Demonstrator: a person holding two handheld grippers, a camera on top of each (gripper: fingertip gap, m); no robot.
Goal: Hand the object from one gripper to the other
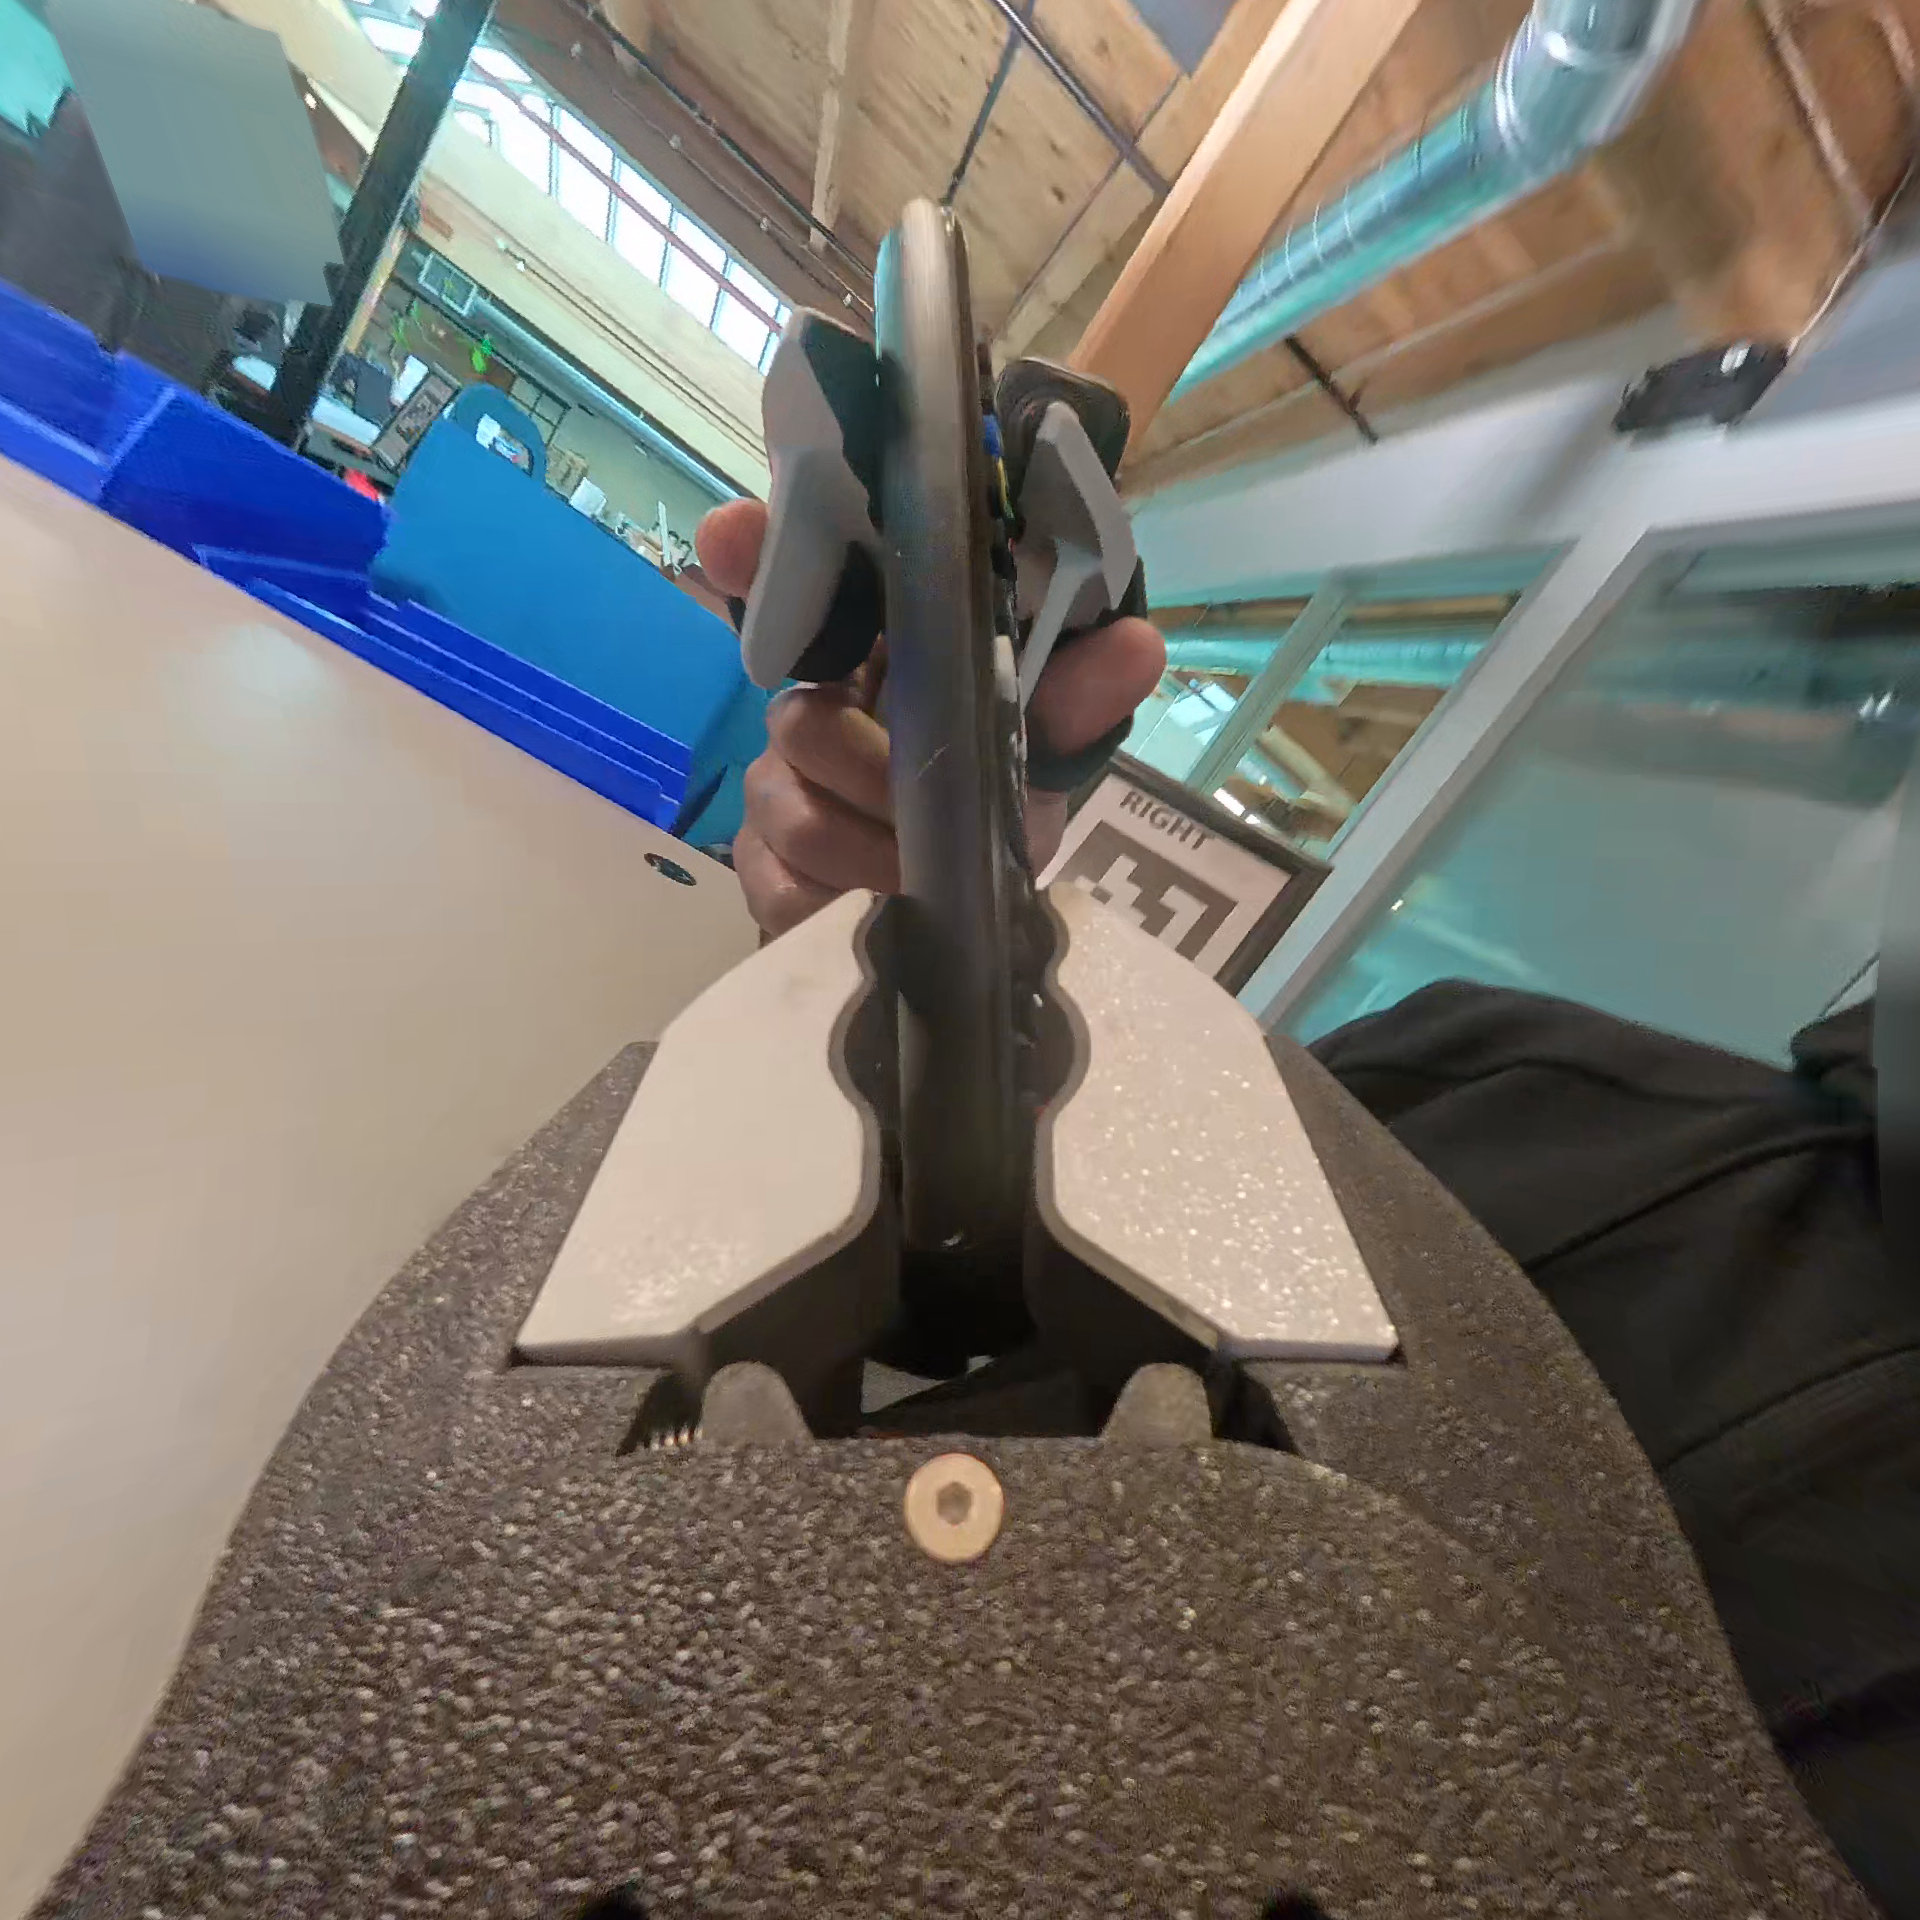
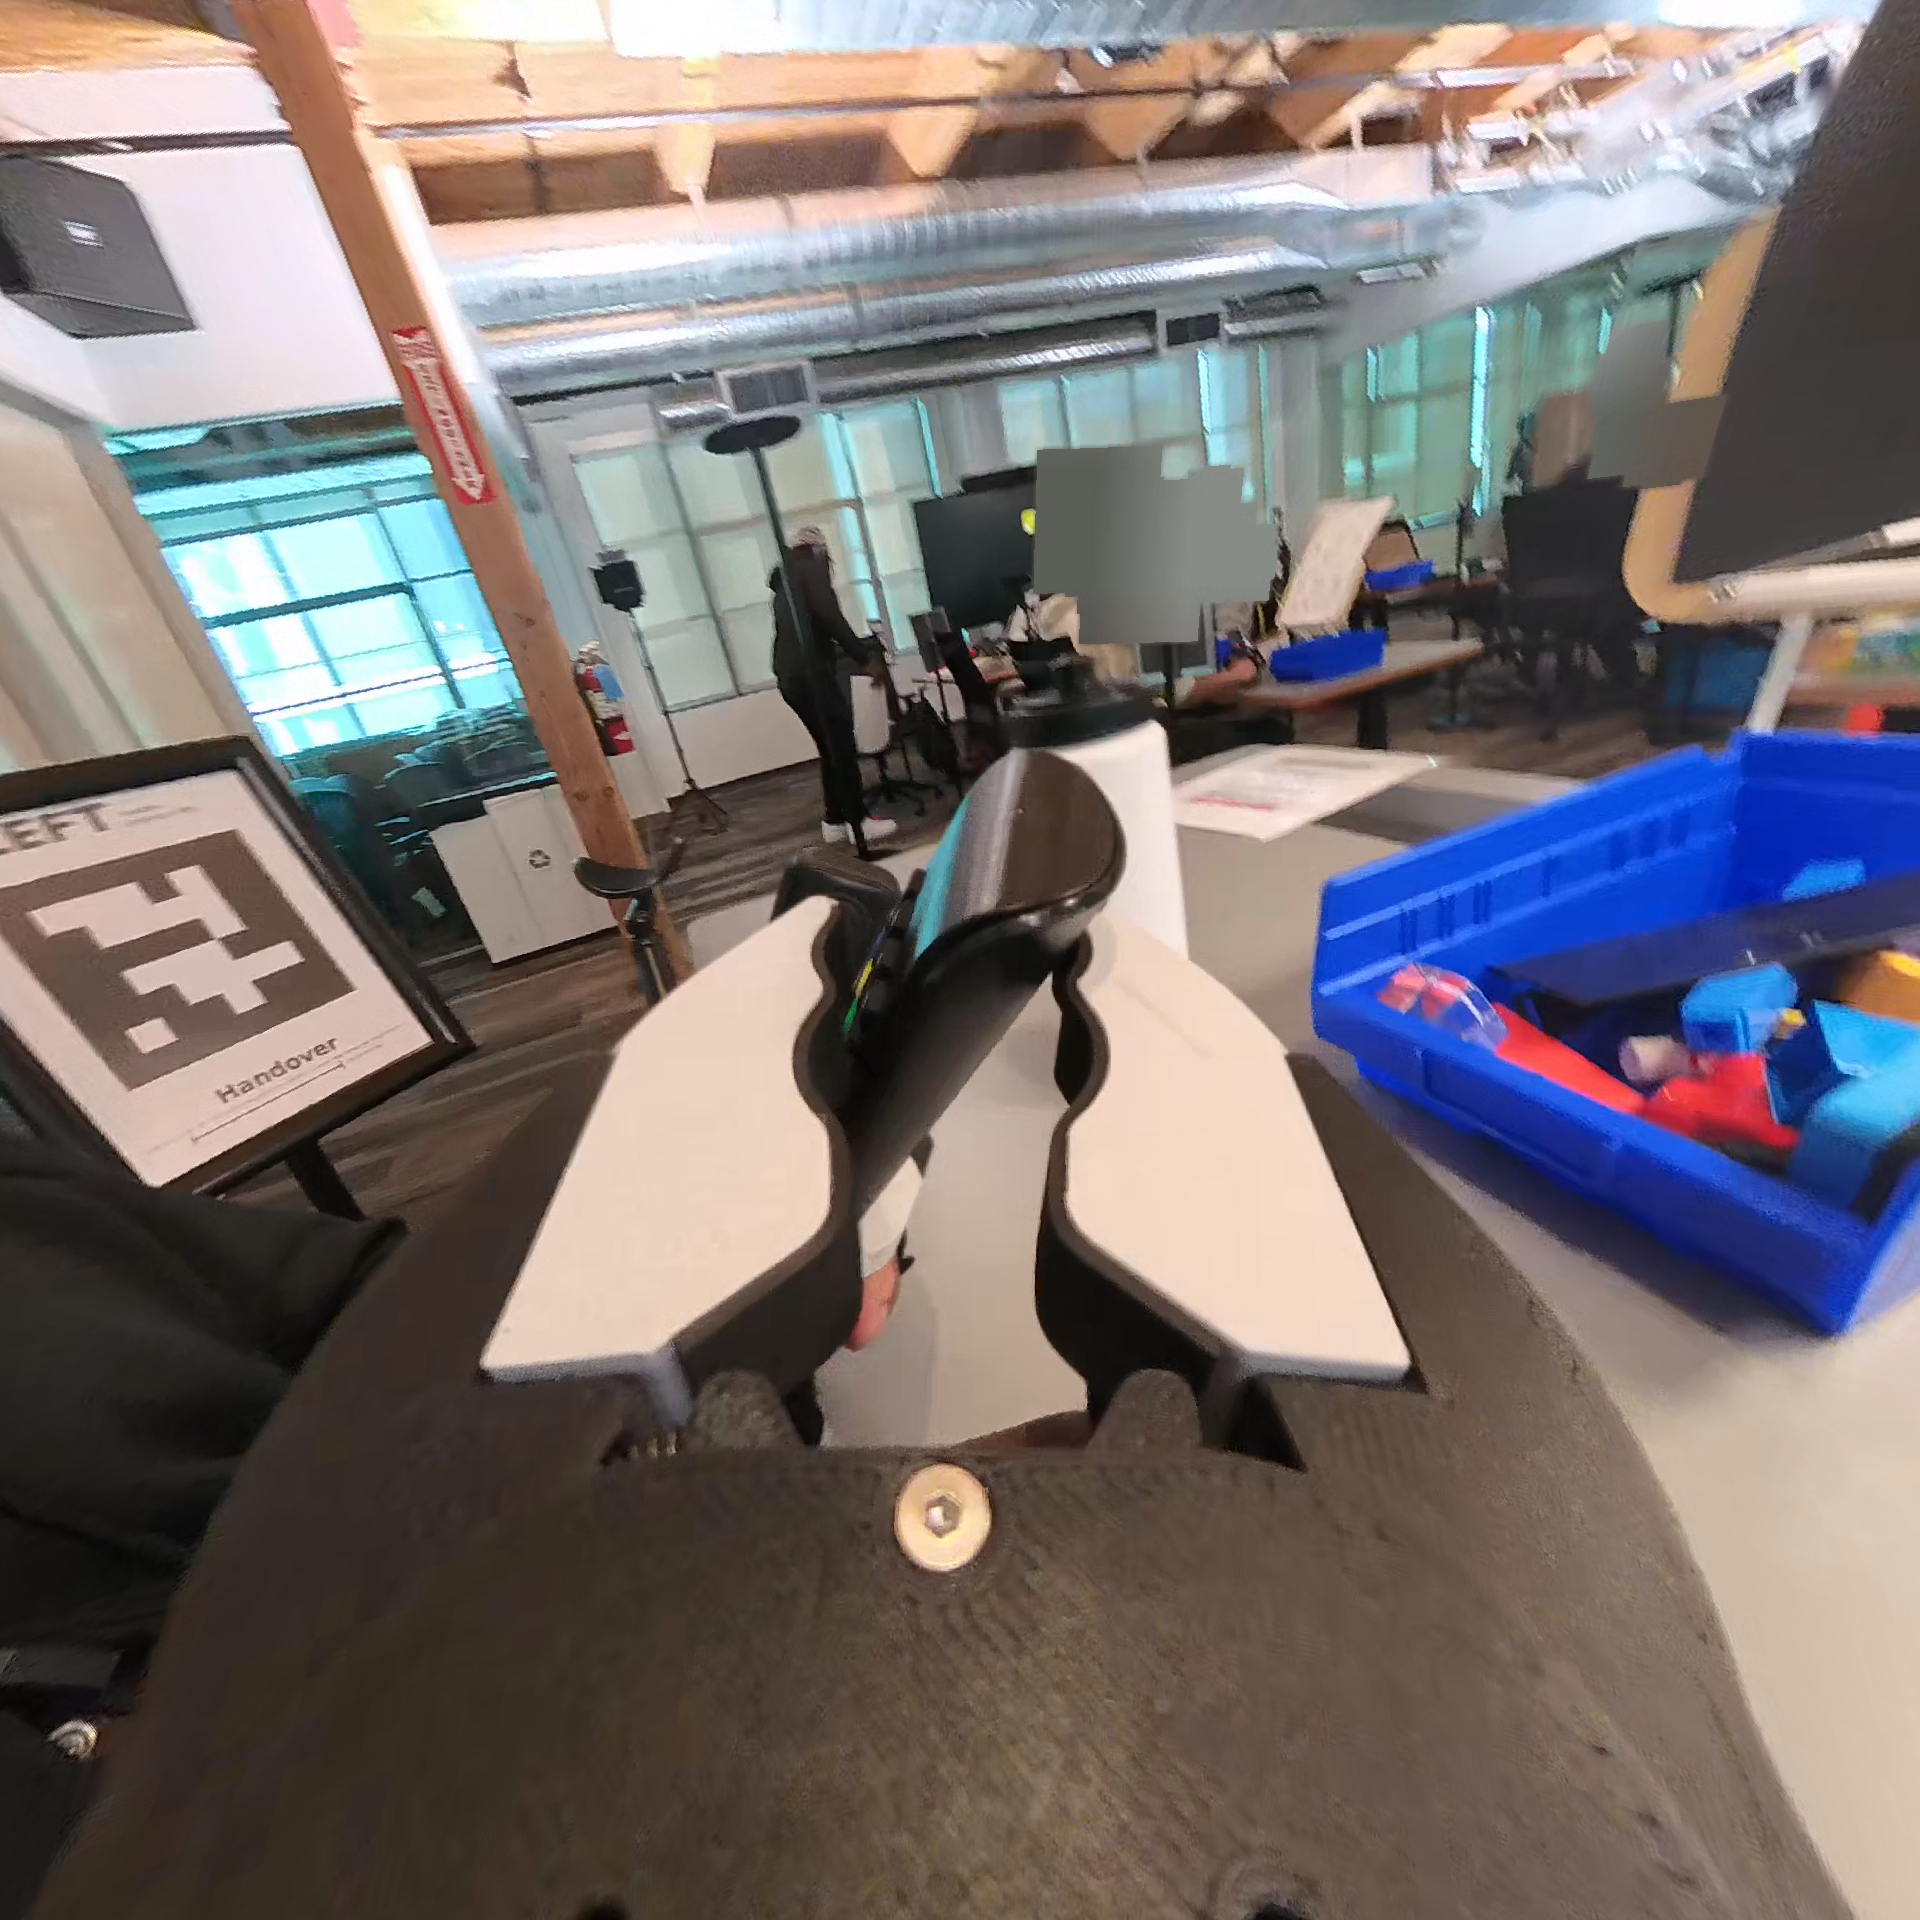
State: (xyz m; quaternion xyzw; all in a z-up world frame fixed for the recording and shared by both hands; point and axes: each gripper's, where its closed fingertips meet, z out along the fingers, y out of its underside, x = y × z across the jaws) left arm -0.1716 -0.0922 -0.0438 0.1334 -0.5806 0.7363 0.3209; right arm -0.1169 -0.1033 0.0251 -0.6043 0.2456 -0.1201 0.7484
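A black remote control (image 1: 935,623) stands edge-on in the left wrist view. My left gripper (image 1: 961,925) is shut on its lower end. My right gripper (image 1: 940,364) reaches in from the far side, a grey finger (image 1: 800,520) on each side of the remote's upper end. In the right wrist view the remote (image 2: 997,894) lies tilted between the jaws of my right gripper (image 2: 956,925). It leans on the left finger (image 2: 707,1122), and a gap shows beside the right finger. The left gripper is mostly hidden there.
A blue bin (image 2: 1558,914) of coloured parts stands at the right on the grey table (image 2: 1662,1455). A white bottle (image 2: 1132,790) stands behind the remote. Framed marker signs (image 2: 187,956) (image 1: 1174,894) stand nearby. Blue bins (image 1: 208,468) line the white table (image 1: 260,935). Left tips to right tips: about 9 cm.
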